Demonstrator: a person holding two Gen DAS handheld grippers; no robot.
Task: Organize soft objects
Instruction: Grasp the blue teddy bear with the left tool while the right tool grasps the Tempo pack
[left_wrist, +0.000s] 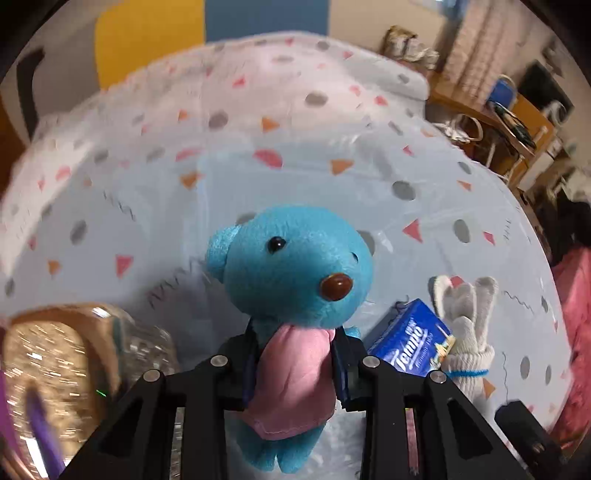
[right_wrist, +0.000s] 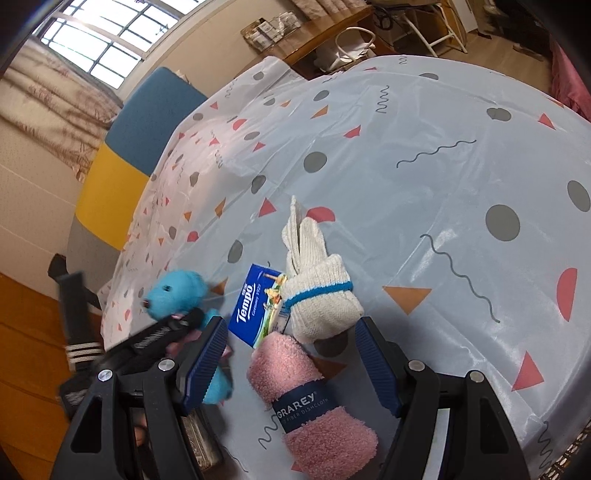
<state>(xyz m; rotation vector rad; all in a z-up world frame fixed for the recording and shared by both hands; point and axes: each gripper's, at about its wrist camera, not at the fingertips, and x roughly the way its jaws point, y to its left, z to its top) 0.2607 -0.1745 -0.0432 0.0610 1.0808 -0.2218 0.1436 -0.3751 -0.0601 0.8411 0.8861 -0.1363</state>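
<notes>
My left gripper (left_wrist: 295, 363) is shut on a blue teddy bear (left_wrist: 295, 266) with a pink bib, holding it by the body above the table. The bear (right_wrist: 177, 291) and the left gripper also show at the left of the right wrist view. My right gripper (right_wrist: 291, 363) is open, its fingers either side of a rolled pink dishcloth (right_wrist: 314, 402) with a dark band. Just beyond lie a white glove bundle (right_wrist: 317, 295) with a blue band and a blue Tempo tissue pack (right_wrist: 255, 304). Both show in the left wrist view, the glove (left_wrist: 465, 332) right of the pack (left_wrist: 410, 339).
The table carries a pale blue cloth (right_wrist: 424, 147) with dots and triangles. A glittery gold basket (left_wrist: 48, 373) sits at lower left in the left wrist view. A yellow and blue chair back (right_wrist: 122, 162) stands behind the table. Wooden furniture and a pink fabric (left_wrist: 576, 332) are to the right.
</notes>
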